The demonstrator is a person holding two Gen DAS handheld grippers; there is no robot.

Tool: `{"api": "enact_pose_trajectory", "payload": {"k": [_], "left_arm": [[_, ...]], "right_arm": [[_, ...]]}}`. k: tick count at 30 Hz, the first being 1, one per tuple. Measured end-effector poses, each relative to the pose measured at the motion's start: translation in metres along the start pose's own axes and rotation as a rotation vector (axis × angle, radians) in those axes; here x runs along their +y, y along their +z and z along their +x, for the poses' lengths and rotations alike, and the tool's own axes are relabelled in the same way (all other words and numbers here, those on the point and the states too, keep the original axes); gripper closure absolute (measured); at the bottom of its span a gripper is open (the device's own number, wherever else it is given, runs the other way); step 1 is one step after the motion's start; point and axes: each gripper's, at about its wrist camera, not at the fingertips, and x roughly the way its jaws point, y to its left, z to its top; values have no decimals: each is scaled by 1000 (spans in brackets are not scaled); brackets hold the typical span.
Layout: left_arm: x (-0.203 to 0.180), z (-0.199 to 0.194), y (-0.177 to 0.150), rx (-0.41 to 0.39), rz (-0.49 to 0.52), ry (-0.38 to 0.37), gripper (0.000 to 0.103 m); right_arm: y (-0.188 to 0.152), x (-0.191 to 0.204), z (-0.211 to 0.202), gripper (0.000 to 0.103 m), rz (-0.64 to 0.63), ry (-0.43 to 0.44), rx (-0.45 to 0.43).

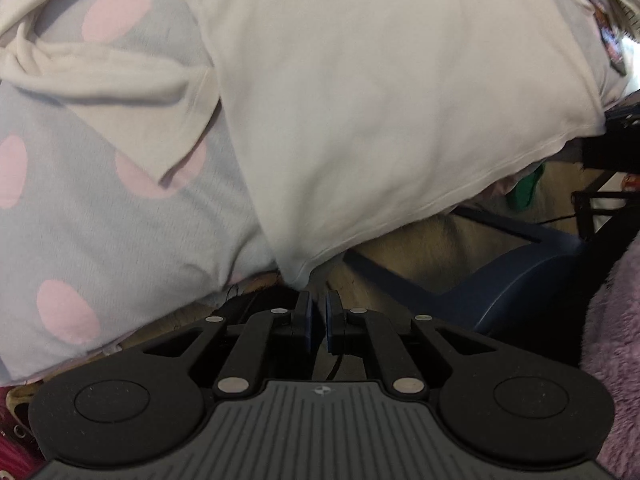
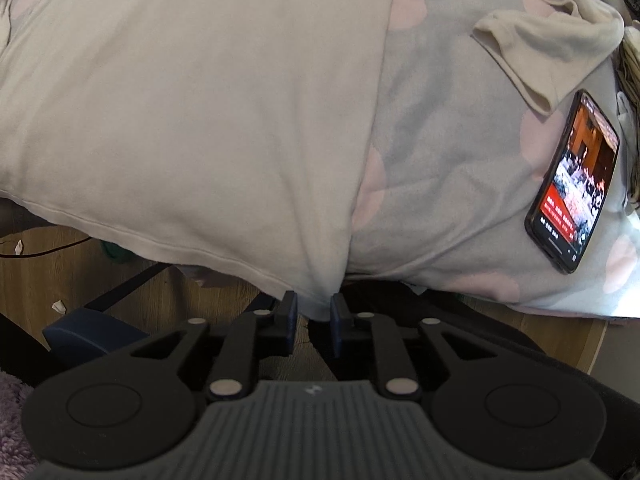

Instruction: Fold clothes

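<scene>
A cream white garment [image 1: 360, 100] lies spread on a bed with a grey, pink-dotted cover [image 1: 100, 220]; its hem hangs over the bed's near edge. One sleeve [image 1: 100, 76] lies twisted at the left. My left gripper [image 1: 318, 312] sits just below the garment's lower left corner, jaws nearly together with a thin gap and no cloth visibly between them. In the right wrist view my right gripper [image 2: 314, 312] holds the garment's [image 2: 200, 100] lower right corner between its fingers. The other sleeve [image 2: 560, 40] lies at the upper right.
A phone [image 2: 572, 184] with a lit screen lies on the bed cover [image 2: 460, 160] at the right. Below the bed edge are wooden floor [image 2: 60, 264], a dark blue chair base [image 1: 520, 280], a green item [image 1: 526, 190] and a purple fleece [image 1: 616, 340].
</scene>
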Motion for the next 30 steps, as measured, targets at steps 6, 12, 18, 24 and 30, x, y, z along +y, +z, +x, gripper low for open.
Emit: {"api": "enact_pose_trajectory", "payload": {"k": [6, 12, 18, 24, 30], "left_arm": [[2, -17, 14, -81, -29, -16, 99], [9, -28, 37, -165, -81, -10, 99], [29, -38, 59, -217, -139, 12, 99], [55, -41, 78, -260, -230, 33, 99], [89, -35, 92, -290, -359, 41, 86]], "right_arm": [[11, -3, -17, 80, 22, 18, -43], [31, -27, -36, 80, 117, 26, -114], [55, -73, -62, 80, 261, 0, -213], [85, -117, -59, 77, 387, 19, -250], [111, -113, -33, 74, 412, 60, -281]]}}
